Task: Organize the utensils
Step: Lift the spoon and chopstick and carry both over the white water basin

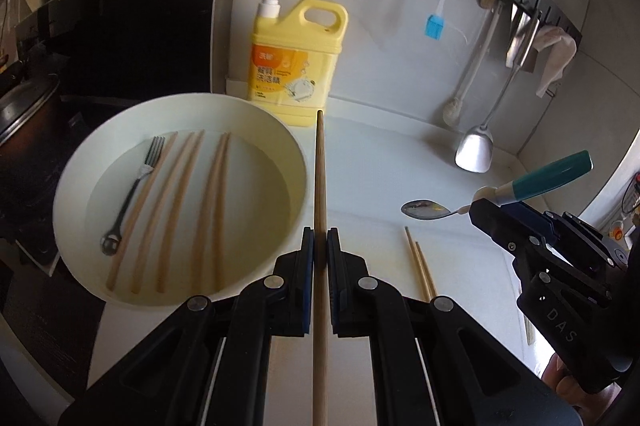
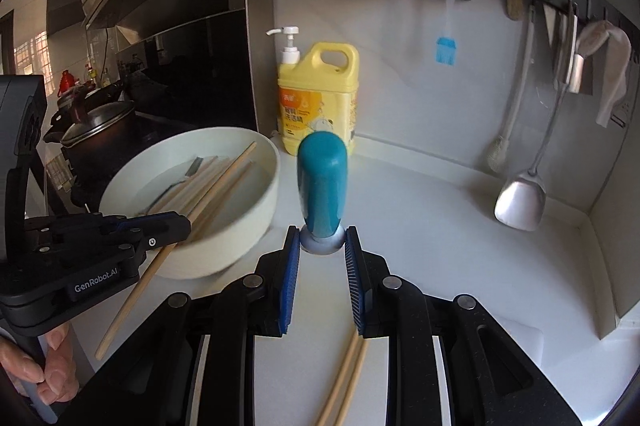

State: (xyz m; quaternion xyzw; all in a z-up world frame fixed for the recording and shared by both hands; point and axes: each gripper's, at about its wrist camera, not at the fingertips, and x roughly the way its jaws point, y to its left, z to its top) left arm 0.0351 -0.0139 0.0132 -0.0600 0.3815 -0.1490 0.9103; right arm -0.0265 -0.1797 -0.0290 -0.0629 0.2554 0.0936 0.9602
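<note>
Left wrist view: left gripper (image 1: 320, 242) is pinching a single wooden chopstick (image 1: 320, 169) mid-shaft, jaws pressed onto it, beside the white bowl (image 1: 276, 121) holding a fork (image 1: 132, 193) and more chopsticks. Chopstick is judged light, stiff, prone to pivoting.

Right wrist view: right gripper (image 2: 322, 242) is gripping the spoon (image 2: 322, 185) at its pale collar below the teal handle; handle is looking smooth, likely slippery. Two chopsticks (image 2: 344, 382) are lying on the counter (image 2: 440, 226).

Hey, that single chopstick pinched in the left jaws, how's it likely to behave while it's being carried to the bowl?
The chopstick looks like stiff wood and runs straight, so it probably won't droop. It's thin, so likely light. The left gripper pinches it partway along with a long end sticking out, so it may pivot or slide if bumped on the bowl rim.
</note>
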